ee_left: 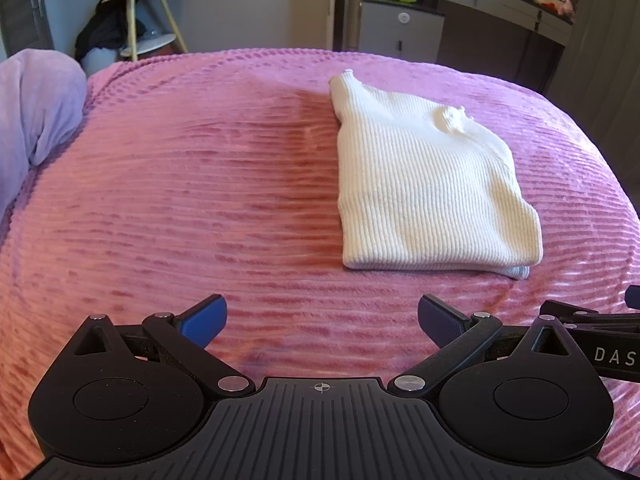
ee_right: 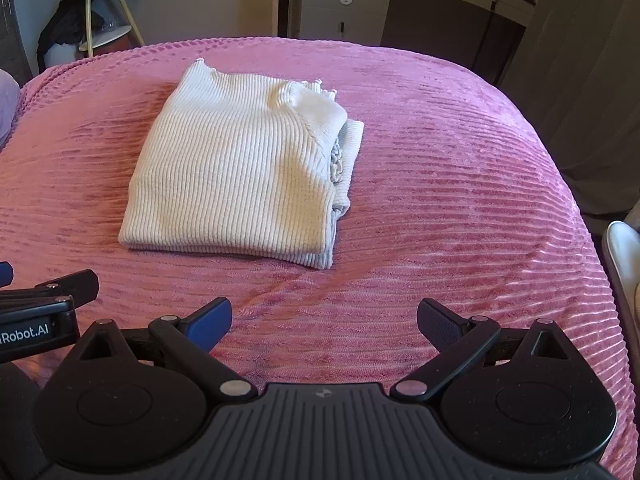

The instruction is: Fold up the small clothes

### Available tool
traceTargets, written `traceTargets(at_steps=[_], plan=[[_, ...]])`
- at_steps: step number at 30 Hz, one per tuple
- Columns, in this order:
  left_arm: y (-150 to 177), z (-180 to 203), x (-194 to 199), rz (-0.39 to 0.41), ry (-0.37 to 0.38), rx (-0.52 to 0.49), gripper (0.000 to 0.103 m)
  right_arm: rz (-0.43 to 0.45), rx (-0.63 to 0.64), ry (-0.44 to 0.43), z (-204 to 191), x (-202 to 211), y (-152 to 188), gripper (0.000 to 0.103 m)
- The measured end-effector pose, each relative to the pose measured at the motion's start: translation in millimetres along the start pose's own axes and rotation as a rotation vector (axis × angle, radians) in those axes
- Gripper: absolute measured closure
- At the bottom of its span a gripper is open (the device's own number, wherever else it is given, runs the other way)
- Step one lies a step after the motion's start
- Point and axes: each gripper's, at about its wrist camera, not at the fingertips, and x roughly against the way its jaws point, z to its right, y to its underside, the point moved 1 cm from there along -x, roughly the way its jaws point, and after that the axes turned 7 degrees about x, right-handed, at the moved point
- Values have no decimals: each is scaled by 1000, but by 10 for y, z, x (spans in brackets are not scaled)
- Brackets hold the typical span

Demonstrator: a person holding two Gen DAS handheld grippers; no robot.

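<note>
A white ribbed knit garment (ee_left: pixel 428 184) lies folded into a neat rectangle on the pink ribbed bedspread (ee_left: pixel 200 200). In the right wrist view the garment (ee_right: pixel 236 172) lies ahead and to the left, with folded layers showing along its right edge. My left gripper (ee_left: pixel 322 320) is open and empty, held above the bedspread short of the garment. My right gripper (ee_right: pixel 324 322) is open and empty, also back from the garment's near edge. The two grippers sit side by side; each shows at the other view's edge.
A lilac pillow (ee_left: pixel 36 108) lies at the bed's left. Beyond the bed stand a small tiered side table (ee_left: pixel 148 12), a grey cabinet (ee_left: pixel 400 28) and a dresser (ee_left: pixel 500 4). The bed edge drops away on the right (ee_right: pixel 592 208).
</note>
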Motion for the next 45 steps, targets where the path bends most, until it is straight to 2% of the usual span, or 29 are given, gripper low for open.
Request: traceTargets(at_steps=[45], plan=[[-29,-42,-1,3,53,26,0,6,24,1,-7,42,-20,4]])
